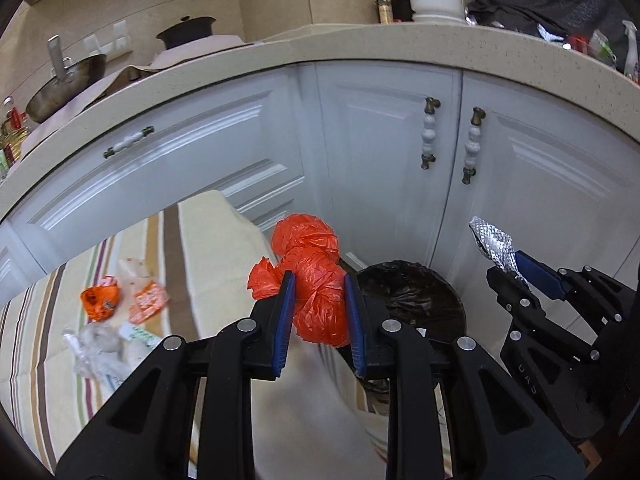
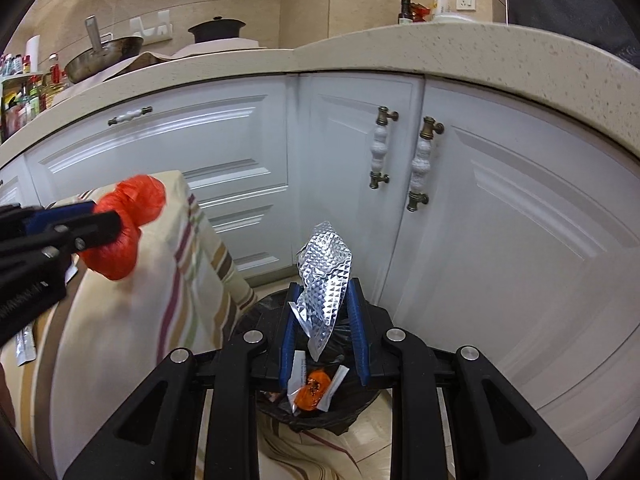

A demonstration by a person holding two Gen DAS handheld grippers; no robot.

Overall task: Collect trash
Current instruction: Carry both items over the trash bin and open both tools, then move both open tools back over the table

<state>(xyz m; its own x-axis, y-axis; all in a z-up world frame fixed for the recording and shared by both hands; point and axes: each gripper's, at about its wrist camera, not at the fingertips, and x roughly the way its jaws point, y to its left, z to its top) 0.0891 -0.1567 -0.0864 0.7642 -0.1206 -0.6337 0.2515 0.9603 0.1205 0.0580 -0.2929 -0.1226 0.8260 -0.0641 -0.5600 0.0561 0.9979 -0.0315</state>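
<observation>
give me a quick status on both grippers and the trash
Left gripper shut on orange bag, near the bin. Right gripper shut on foil wrapper, above bin. Wrappers left on striped cloth. Nothing blocking.
</observation>
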